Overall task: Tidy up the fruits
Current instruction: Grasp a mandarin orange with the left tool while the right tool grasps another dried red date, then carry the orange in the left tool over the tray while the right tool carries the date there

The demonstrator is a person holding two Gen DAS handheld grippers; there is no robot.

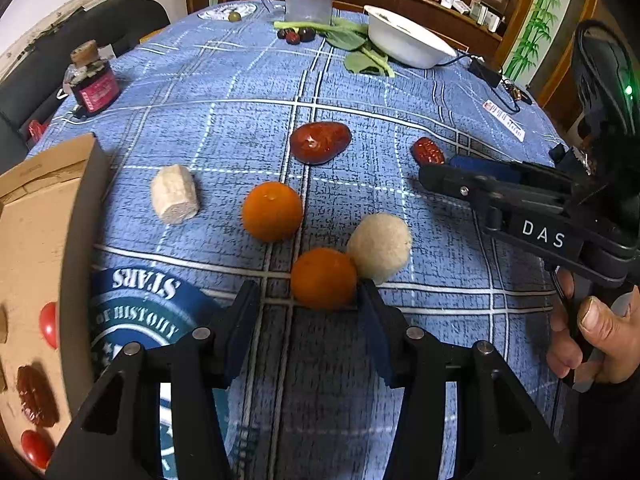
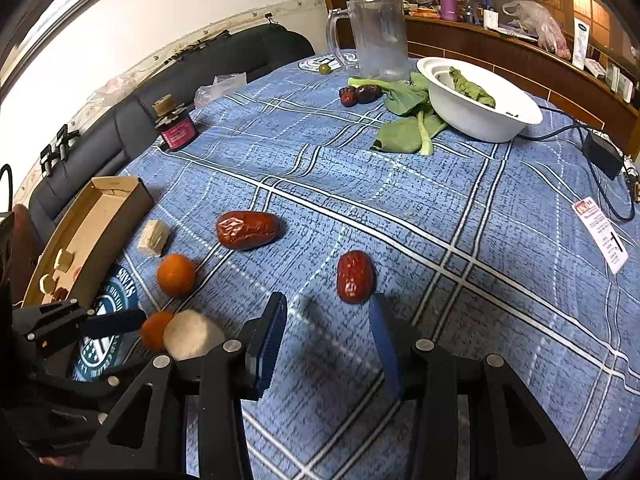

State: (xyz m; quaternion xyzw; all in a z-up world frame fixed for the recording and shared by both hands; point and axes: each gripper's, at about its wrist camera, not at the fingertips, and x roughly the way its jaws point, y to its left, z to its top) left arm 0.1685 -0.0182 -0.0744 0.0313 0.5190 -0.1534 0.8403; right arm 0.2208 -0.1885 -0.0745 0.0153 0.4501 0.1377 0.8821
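Observation:
In the left wrist view my left gripper [image 1: 310, 296] is open low over the blue checked cloth. An orange [image 1: 323, 278] lies between its fingertips, against the right one and apart from the left. A pale round fruit [image 1: 379, 246] touches that orange. Beyond lie a second orange [image 1: 272, 211], a pale cut chunk [image 1: 175, 194] and a big red date [image 1: 320, 142]. My right gripper [image 2: 328, 308] is open, with a small wrinkled red date [image 2: 354, 276] just ahead of its right fingertip. A cardboard box [image 1: 36, 208] at the left holds cherry tomatoes and dates.
At the far side stand a white bowl [image 2: 480, 120], leafy greens [image 2: 404, 132], a clear jug [image 2: 376, 40] and dark dates [image 2: 360, 94]. A corked bottle [image 2: 175, 128] stands at the left edge. A cable and adapter [image 2: 602, 156] lie at the right. A dark sofa borders the table.

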